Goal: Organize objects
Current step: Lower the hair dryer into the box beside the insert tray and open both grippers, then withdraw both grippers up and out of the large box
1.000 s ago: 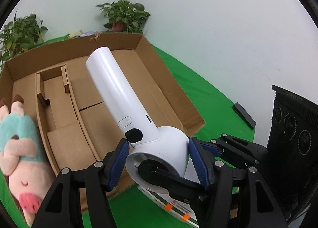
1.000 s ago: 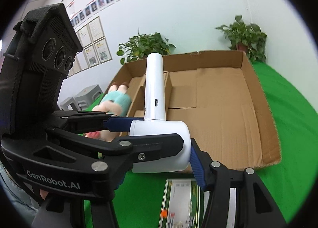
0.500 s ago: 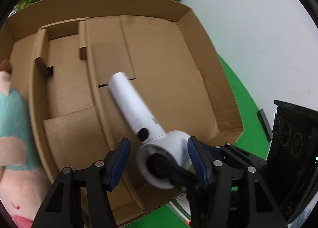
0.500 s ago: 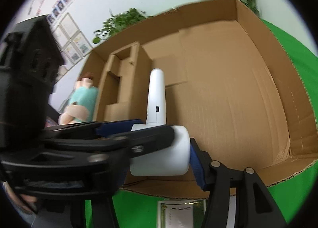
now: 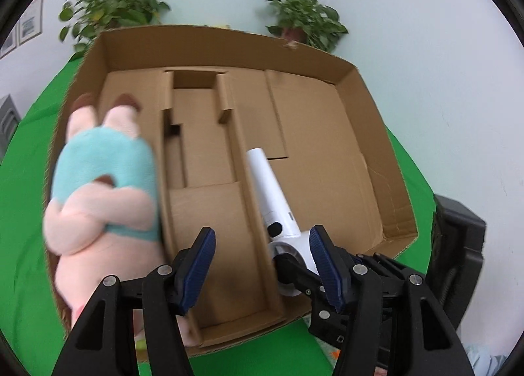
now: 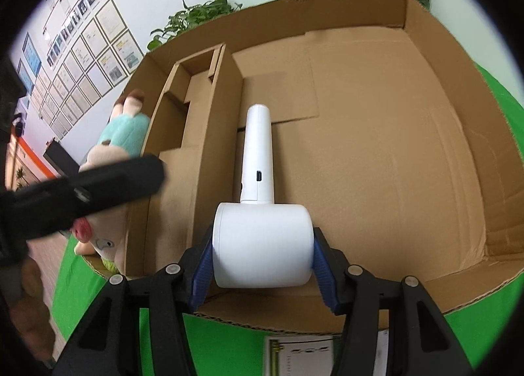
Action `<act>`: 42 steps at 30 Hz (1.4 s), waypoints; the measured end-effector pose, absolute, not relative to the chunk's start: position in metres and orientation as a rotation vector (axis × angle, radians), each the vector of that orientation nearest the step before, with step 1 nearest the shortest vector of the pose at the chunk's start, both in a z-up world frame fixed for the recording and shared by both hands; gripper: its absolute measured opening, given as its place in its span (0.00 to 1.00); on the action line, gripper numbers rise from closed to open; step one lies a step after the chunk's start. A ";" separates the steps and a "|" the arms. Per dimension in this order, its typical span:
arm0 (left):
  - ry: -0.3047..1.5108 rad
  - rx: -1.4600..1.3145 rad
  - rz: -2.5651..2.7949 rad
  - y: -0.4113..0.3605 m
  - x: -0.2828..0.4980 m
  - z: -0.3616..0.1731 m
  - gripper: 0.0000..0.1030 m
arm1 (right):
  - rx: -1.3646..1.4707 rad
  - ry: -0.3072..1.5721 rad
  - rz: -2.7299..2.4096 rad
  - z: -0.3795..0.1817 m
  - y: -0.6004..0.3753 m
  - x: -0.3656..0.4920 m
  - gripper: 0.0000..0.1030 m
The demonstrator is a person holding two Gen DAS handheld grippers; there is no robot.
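Right gripper [image 6: 262, 264] with blue pads pinching the round head of a white handheld fan [image 6: 260, 212], fan inside the brown cardboard box [image 6: 425, 153] beside its divider, left gripper [image 5: 262, 264] spread and holding nothing, pink-and-teal plush toy [image 5: 104, 199] at the box's left wall.

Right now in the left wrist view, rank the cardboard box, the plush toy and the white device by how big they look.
1. cardboard box, clearly largest.
2. plush toy, though it sits near the camera and is blurred.
3. white device, partly hidden behind the hand-held gripper fingers, so its full size is unsure.
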State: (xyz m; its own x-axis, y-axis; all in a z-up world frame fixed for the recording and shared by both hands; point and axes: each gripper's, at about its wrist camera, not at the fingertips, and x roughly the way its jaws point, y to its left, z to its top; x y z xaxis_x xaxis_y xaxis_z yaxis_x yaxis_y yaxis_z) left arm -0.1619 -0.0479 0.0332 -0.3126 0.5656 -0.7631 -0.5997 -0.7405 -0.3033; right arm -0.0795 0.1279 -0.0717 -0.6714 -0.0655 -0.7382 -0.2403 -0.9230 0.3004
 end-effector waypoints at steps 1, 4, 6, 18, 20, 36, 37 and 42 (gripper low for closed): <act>0.035 -1.202 2.092 -0.054 -0.163 0.033 0.56 | -1.233 0.586 2.721 -0.073 0.126 -0.079 0.52; 0.014 -1.204 2.095 -0.066 -0.163 0.031 0.56 | -1.258 0.579 2.717 -0.078 0.122 -0.081 0.52; 0.000 -1.198 2.086 -0.071 -0.161 0.031 0.56 | -1.268 0.562 2.740 -0.078 0.120 -0.081 0.55; 0.044 -1.125 2.126 -0.080 -0.136 0.029 0.56 | -1.244 0.491 2.803 -0.065 0.115 -0.062 0.38; 0.032 -1.127 2.134 -0.081 -0.136 0.026 0.56 | -1.264 0.512 2.800 -0.070 0.113 -0.063 0.32; 0.139 -1.006 2.270 -0.087 -0.107 0.024 0.63 | -1.009 0.312 2.831 -0.055 0.117 -0.032 0.85; 0.162 -0.960 2.307 -0.087 -0.100 0.028 0.68 | -0.983 0.277 2.839 -0.052 0.116 -0.027 0.87; 0.267 -0.673 2.592 -0.085 -0.051 0.051 0.99 | -0.825 0.135 2.865 -0.038 0.116 0.002 0.89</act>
